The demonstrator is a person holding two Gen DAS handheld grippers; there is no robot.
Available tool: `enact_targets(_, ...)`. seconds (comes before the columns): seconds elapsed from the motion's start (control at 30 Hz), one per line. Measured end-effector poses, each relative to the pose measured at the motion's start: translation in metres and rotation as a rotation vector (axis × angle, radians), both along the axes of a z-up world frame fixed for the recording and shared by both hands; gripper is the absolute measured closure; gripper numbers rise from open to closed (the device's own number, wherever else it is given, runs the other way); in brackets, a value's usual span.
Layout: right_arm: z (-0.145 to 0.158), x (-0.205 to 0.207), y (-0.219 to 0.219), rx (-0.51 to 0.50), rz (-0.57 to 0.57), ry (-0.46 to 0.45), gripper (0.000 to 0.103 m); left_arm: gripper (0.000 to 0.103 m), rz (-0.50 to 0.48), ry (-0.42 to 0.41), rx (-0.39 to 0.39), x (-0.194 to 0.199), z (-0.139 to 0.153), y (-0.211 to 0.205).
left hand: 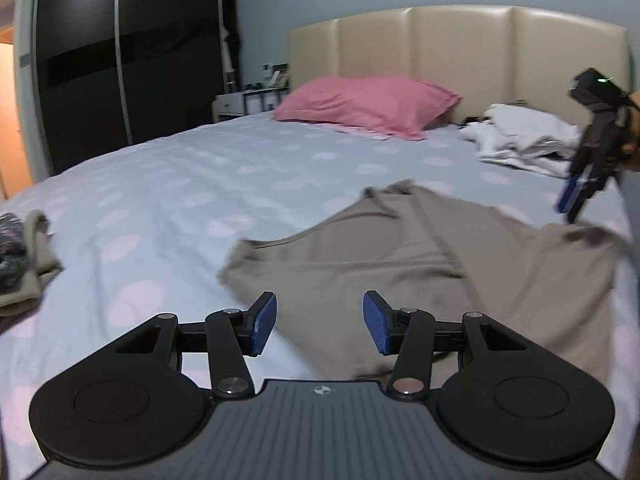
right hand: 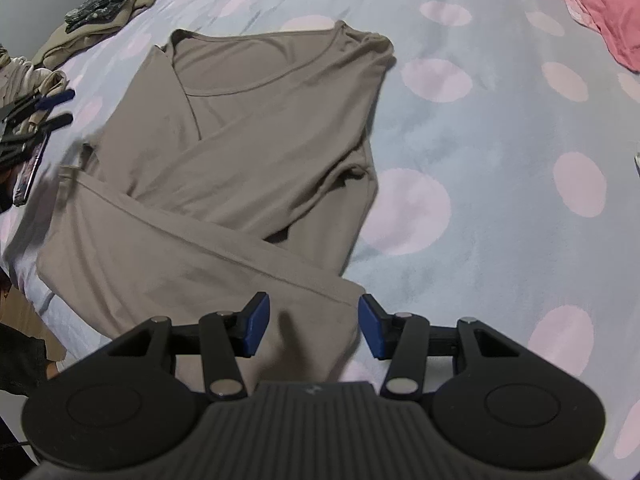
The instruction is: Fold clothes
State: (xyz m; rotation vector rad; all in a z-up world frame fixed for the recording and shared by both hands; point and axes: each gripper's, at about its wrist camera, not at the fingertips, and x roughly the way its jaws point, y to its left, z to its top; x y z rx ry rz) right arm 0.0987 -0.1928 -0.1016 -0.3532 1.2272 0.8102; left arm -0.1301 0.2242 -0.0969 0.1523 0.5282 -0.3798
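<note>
A beige long-sleeved shirt [right hand: 248,152] lies flat on the dotted bedsheet [right hand: 500,160], neckline at the far end, both sleeves folded across its body. My right gripper [right hand: 314,326] stands open and points down at the shirt's near hem corner; cloth lies between its blue pads [right hand: 256,324] but they do not press on it. My left gripper [left hand: 320,326] is open and empty, held over the shirt's [left hand: 420,264] side edge. In the right wrist view the left gripper [right hand: 60,108] shows at the shirt's left side. The right gripper [left hand: 570,206] hangs at the far right in the left wrist view.
A pink pillow [left hand: 368,104] leans on the cream headboard [left hand: 460,44]. White clothes [left hand: 524,136] are heaped near it. A pile of folded garments [right hand: 116,4] sits at the bed's other side. The mattress edge [right hand: 24,264] runs along the shirt's left. A dark wardrobe [left hand: 120,60] stands beyond.
</note>
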Motion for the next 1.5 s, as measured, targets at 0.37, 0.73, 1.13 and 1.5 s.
enact_targets(0.37, 0.007, -0.016, -0.005, 0.001, 0.059, -0.109, 0.05, 0.057, 0.233, 0.327, -0.081, -0.045, 0.019, -0.043)
enact_targets(0.73, 0.018, -0.034, -0.022, 0.036, 0.092, -0.226, 0.04, 0.051, 0.264, 0.346, 0.018, -0.06, 0.009, -0.062)
enact_targets(1.13, -0.032, 0.003, -0.028, 0.133, -0.141, 0.05, 0.053, 0.051, 0.23, 0.399, -0.001, -0.04, 0.004, -0.069)
enact_targets(1.5, 0.002, 0.013, -0.029, 0.249, -0.169, -0.074, 0.1, 0.051, 0.311, 0.438, -0.055, -0.049, -0.011, -0.044)
